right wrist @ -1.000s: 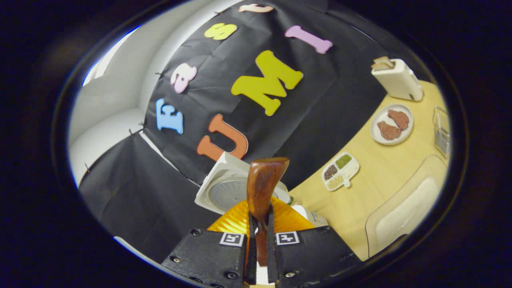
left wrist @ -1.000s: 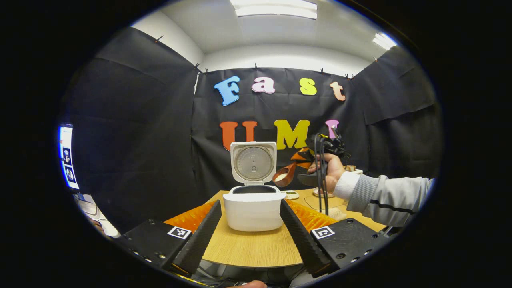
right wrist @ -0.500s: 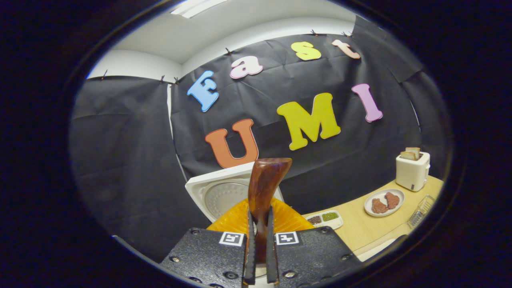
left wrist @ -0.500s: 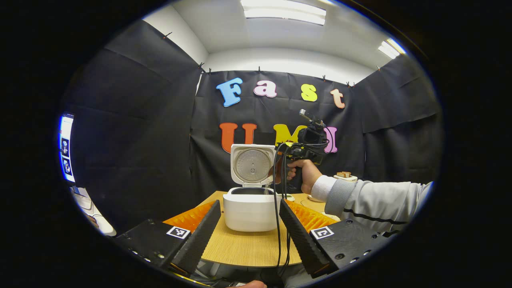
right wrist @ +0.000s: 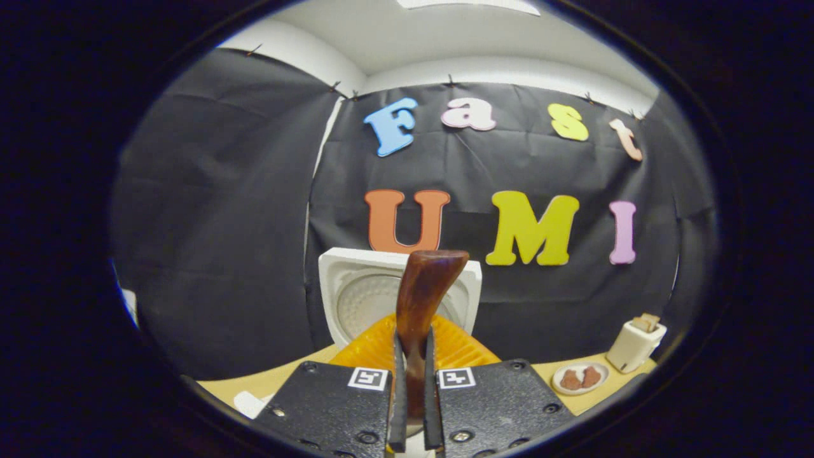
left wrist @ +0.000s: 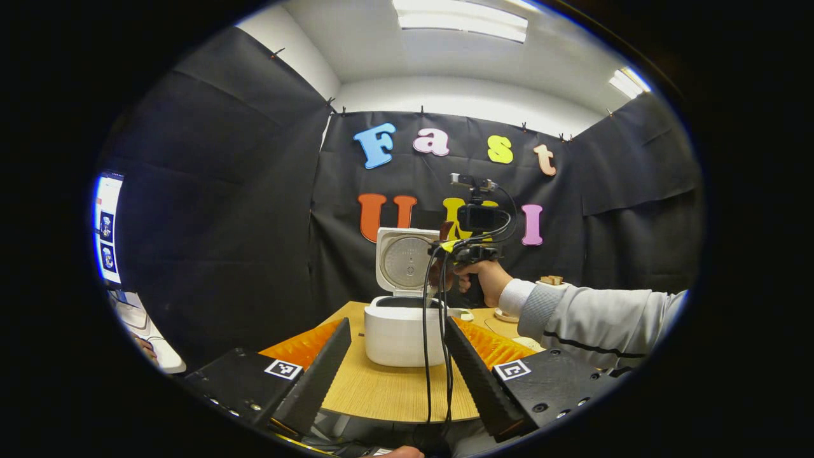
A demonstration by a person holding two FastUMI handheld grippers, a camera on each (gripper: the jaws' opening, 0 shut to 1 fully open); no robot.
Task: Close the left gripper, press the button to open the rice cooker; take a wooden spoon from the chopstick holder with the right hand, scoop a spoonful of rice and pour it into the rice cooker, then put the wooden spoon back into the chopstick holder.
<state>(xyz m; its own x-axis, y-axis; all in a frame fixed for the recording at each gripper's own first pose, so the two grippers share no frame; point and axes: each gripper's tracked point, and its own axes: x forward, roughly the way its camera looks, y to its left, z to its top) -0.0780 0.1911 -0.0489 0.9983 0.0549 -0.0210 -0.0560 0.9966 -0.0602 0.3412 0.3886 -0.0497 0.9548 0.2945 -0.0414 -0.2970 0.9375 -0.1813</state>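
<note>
The white rice cooker (left wrist: 397, 327) stands on the wooden table (left wrist: 381, 397) with its lid (left wrist: 407, 261) raised upright. My left gripper (left wrist: 397, 375) is open, low at the near table edge, its fingers framing the cooker from a distance. A hand holds my right gripper (left wrist: 455, 251) just above the cooker's right rim. In the right gripper view that gripper (right wrist: 411, 346) is shut on the brown wooden spoon (right wrist: 423, 296), whose end points at the lid (right wrist: 356, 292). The spoon's bowl and any rice are hidden.
Black cables (left wrist: 435, 350) hang from the right gripper down in front of the cooker. A white toaster (right wrist: 633, 343) and a plate with brown pieces (right wrist: 579, 377) sit at the table's far right. A monitor (left wrist: 105, 235) glows at the left.
The right gripper moved left from beside the lid to over the cooker's rim and rolled level. The spoon's rice-filled bowl, visible a second ago, is now hidden. The left gripper barely shifted.
</note>
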